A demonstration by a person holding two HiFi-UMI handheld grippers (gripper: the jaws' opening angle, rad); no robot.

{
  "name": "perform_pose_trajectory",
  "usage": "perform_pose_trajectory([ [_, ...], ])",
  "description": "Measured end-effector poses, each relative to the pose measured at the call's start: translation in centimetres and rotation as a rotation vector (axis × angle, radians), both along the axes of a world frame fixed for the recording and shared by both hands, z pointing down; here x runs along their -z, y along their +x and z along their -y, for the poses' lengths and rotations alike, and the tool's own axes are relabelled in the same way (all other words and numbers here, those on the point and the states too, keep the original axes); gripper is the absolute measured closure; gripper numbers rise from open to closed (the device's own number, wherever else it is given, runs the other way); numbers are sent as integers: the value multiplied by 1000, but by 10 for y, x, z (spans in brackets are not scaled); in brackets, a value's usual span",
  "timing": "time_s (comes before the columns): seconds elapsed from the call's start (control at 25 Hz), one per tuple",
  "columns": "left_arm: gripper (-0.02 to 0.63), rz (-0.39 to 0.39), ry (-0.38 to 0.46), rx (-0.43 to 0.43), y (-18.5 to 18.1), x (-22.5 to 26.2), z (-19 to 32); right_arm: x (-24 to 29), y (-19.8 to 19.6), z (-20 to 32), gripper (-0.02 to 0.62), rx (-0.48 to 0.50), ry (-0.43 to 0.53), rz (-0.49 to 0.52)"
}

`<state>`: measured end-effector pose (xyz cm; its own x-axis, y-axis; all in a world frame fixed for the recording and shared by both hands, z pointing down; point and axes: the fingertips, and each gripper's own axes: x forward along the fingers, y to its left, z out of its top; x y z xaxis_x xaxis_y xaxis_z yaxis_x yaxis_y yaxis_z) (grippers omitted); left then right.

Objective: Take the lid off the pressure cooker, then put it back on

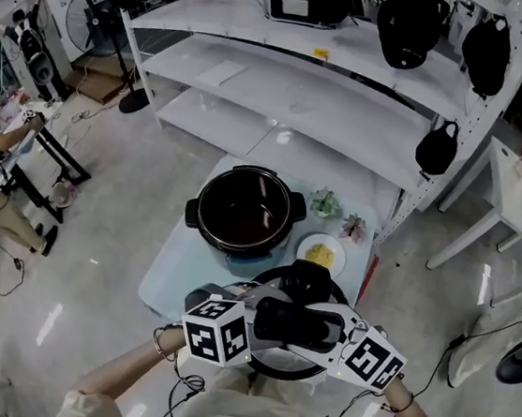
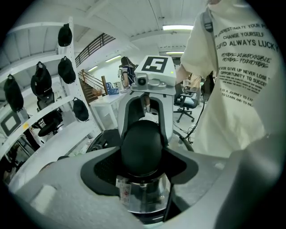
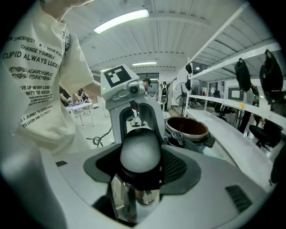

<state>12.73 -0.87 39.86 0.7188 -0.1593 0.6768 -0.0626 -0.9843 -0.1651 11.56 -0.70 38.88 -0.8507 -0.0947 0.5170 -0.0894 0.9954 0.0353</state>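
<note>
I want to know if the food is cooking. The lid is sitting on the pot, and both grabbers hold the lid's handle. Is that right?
Not quite. The lid is off the pot, held up nearer the person, as the head view shows; the pot stands open. The left gripper and right gripper do hold the lid's handle.

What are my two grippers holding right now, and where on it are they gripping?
Both hold the pressure cooker lid by its black handle: the left gripper clamps one end, the right gripper the opposite end.
</note>
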Motion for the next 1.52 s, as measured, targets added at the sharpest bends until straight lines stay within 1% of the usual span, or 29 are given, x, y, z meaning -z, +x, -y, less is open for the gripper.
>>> perform_pose_trajectory([
  [0.12,316,-4,11,26,-7,10,2,10,-7,1,321,31,12,5],
  [0.32,316,-3,32,42,-18,23,6,22,-18,5,321,52,29,14],
  [0.56,316,-12,45,42,-33,35,17,34,-34,16,321,56,39,16],
  [0.8,316,-34,50,12,-58,42,39,41,-59,38,321,29,41,-2],
  [1.24,316,-44,38,-90,-111,48,94,47,-112,94,321,-69,20,-6],
  [1.52,318,-56,24,-123,-139,50,121,49,-140,122,321,-103,5,-16],
])
